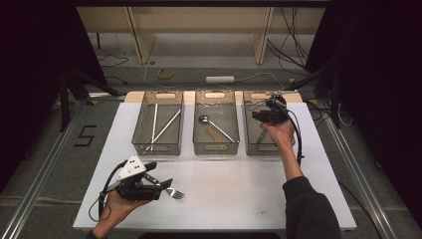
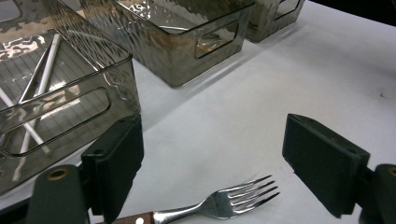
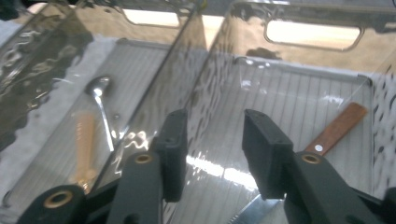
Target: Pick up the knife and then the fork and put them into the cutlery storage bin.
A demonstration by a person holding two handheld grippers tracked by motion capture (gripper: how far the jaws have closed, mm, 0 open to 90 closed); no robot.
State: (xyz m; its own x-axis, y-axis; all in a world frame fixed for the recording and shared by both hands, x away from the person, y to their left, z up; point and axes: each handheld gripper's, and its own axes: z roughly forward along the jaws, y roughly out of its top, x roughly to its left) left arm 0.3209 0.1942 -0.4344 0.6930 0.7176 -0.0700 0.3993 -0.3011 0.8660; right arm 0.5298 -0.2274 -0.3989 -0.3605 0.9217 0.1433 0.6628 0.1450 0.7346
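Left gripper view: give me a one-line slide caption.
Open left hand-held gripper over a wood-handled fork on the white table, beside clear bins.

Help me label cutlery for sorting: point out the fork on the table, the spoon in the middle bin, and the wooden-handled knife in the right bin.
fork [image 2: 233,201], left gripper view, base of the tines.
spoon [image 3: 98,87], right gripper view, bowl.
knife [image 3: 337,129], right gripper view, wooden handle.

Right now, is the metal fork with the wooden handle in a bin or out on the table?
Out. The metal fork with the wooden handle lies on the white table, between the open left gripper jaws.
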